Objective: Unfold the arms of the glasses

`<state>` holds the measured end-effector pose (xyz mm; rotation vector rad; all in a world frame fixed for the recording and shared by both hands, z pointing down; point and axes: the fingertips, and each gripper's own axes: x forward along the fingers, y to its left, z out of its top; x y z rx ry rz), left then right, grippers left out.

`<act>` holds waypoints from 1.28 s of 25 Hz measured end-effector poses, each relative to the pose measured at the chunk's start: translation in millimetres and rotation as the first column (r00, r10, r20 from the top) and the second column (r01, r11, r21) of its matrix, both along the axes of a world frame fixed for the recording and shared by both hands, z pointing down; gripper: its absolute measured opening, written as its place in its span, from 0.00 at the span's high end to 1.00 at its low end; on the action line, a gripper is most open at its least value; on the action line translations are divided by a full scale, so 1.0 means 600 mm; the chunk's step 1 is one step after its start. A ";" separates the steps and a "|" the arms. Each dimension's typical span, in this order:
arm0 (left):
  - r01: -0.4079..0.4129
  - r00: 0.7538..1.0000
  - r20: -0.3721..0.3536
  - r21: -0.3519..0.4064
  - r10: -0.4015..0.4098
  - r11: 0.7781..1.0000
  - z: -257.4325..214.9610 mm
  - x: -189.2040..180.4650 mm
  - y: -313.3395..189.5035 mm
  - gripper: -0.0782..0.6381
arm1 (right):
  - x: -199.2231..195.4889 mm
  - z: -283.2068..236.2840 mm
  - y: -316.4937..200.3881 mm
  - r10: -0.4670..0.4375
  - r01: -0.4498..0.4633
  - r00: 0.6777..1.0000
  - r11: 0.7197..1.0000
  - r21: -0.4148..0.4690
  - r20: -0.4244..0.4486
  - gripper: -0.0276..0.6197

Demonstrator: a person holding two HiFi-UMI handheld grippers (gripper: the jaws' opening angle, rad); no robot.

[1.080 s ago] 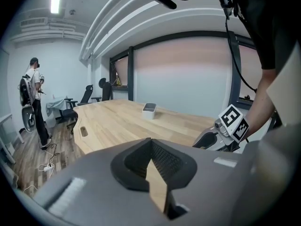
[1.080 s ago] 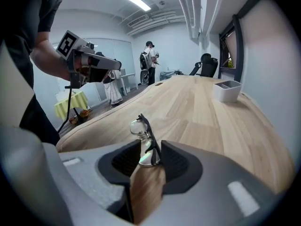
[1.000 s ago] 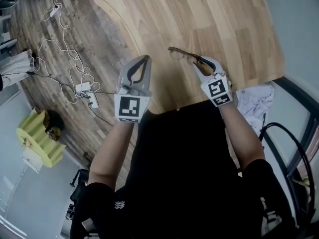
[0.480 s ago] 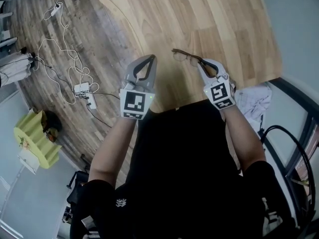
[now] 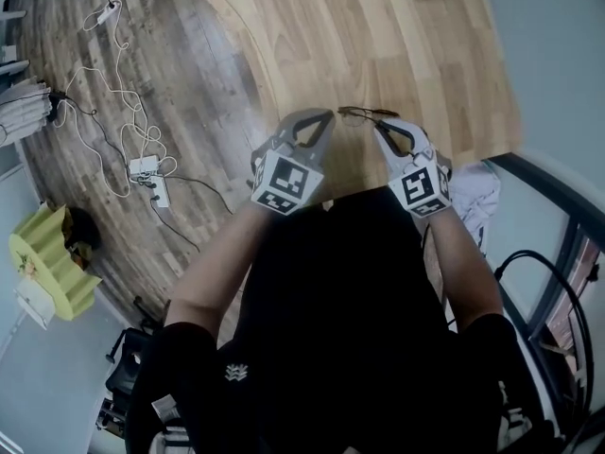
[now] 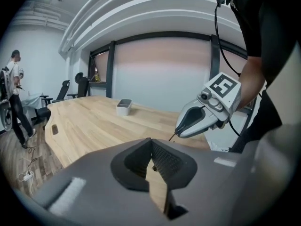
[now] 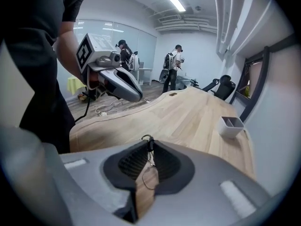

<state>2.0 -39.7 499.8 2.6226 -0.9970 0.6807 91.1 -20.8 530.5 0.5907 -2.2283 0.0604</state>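
Right gripper [image 5: 378,127]: jaws closing, pads pressing on the glasses [image 5: 364,113]. In the right gripper view a dark bit of frame is pinched at the pad tips, with thin wire and a lens outline hanging in the gap below.

Glasses held over the near edge of the wooden table [image 5: 378,36]. From the head view they stretch from the right gripper's tips toward 10 o'clock. I read them as clear of the wood: the left gripper view shows the right gripper up in the air with a thin brown tip poking out beneath it.

Left gripper [image 5: 327,114]: jaws together and gripping nothing that I can make out. Its tips sit just beside the glasses' free end, at 9 o'clock of them.

Small grey tray [image 7: 231,126] stands at the table's far end, well apart.
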 end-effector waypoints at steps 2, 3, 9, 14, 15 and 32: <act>-0.040 0.999 0.014 -0.010 0.040 0.999 0.015 0.015 0.015 0.87 | -0.007 -0.003 0.015 -0.026 0.026 1.000 1.000 0.003 0.008 0.90; -0.054 0.998 0.021 -0.015 0.054 0.998 0.022 0.022 0.021 0.86 | -0.010 -0.004 0.020 -0.034 0.034 0.999 0.999 0.004 0.012 0.90; -0.147 0.985 0.087 -0.025 0.149 0.989 0.059 0.055 0.048 0.84 | -0.025 -0.018 0.037 -0.046 0.046 0.999 0.999 0.010 0.002 0.91; -0.283 0.940 0.209 0.033 0.270 0.959 0.085 0.089 0.062 0.79 | -0.030 -0.024 0.042 -0.049 0.049 0.999 0.999 0.012 -0.006 0.91; -0.307 0.931 0.224 0.044 0.290 0.951 0.087 0.096 0.064 0.79 | -0.033 -0.025 0.042 -0.052 0.052 0.999 0.999 0.013 -0.005 0.91; -0.307 0.932 0.232 0.094 0.279 0.947 0.079 0.096 0.068 0.84 | -0.055 -0.057 0.067 -0.136 0.137 0.988 0.991 -0.002 0.067 0.87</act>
